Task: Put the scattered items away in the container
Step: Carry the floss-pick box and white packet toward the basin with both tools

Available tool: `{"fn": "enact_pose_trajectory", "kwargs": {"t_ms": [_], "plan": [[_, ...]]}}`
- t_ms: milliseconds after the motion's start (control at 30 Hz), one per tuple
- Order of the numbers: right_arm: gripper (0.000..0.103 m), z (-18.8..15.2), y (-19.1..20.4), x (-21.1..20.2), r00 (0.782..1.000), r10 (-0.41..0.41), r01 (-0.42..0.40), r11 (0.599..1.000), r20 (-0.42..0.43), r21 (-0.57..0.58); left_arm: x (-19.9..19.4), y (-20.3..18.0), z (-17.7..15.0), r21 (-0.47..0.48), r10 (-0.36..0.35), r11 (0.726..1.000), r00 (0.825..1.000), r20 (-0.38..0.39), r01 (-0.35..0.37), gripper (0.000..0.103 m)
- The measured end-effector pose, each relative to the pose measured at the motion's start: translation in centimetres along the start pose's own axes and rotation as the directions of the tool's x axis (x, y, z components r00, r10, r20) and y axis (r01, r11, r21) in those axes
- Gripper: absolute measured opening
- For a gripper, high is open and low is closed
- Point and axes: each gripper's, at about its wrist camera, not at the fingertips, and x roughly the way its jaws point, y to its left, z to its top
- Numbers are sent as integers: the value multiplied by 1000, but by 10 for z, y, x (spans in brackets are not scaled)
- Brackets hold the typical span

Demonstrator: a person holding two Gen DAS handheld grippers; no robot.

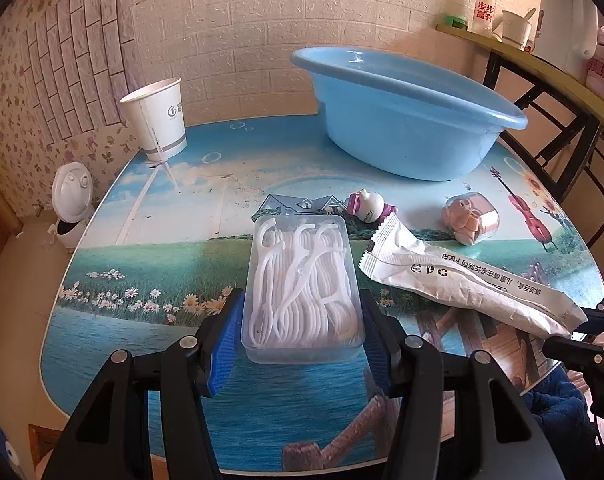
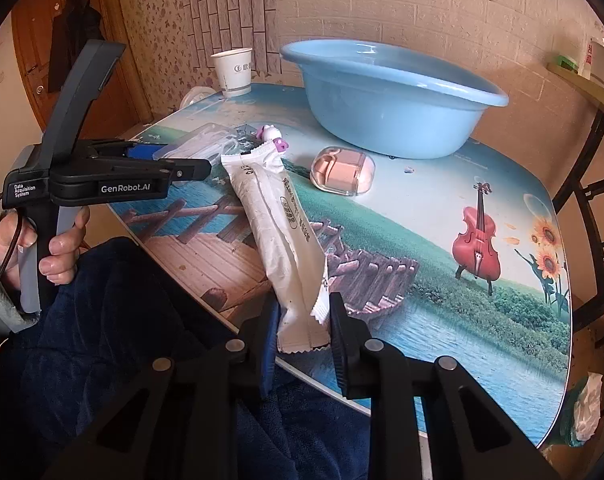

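1. The blue basin (image 1: 406, 120) sits at the far side of the table (image 1: 149, 240), open side up and with nothing visible inside from here. That is the container, so the tidying looks barely begun.
2. Longest item: the white sachet (image 2: 285, 232). It lies flat, long axis running from the near table edge up toward the basin, one crimped end hanging just past the edge. The right gripper (image 2: 302, 332) is clamped on that near end, fingers squeezed tight on the foil.
3. The clear floss-pick box (image 1: 302, 284) is next. It rests flat on the table, long axis pointing away toward the basin, and the left gripper (image 1: 302, 320) straddles its near half with the blue pads against both long sides. I read that as a grip on the box (though pad pressure is hard to judge through clear plastic).
4. Smaller bits wait near the basin's foot: a pink case (image 2: 342, 170) and a little white-and-purple figure (image 1: 368, 206).
5. Step in hand: both pick-ups secured. The next move calls for lifting each item clear of the rim, carrying it over the basin, then letting go.
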Motion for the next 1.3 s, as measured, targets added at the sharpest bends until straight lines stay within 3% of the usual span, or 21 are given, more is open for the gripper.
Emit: {"fn": "enact_pose_trajectory", "kwargs": {"t_ms": [533,1300], "plan": [[24,17,15,-37,990,80,-83,996,115,18,-53,16,10,-63,-2,998,996,87,8,53],[24,51,9,-67,974,92,-116,988,206,105,-92,9,47,-62,-31,997,982,188,44,53]]}}
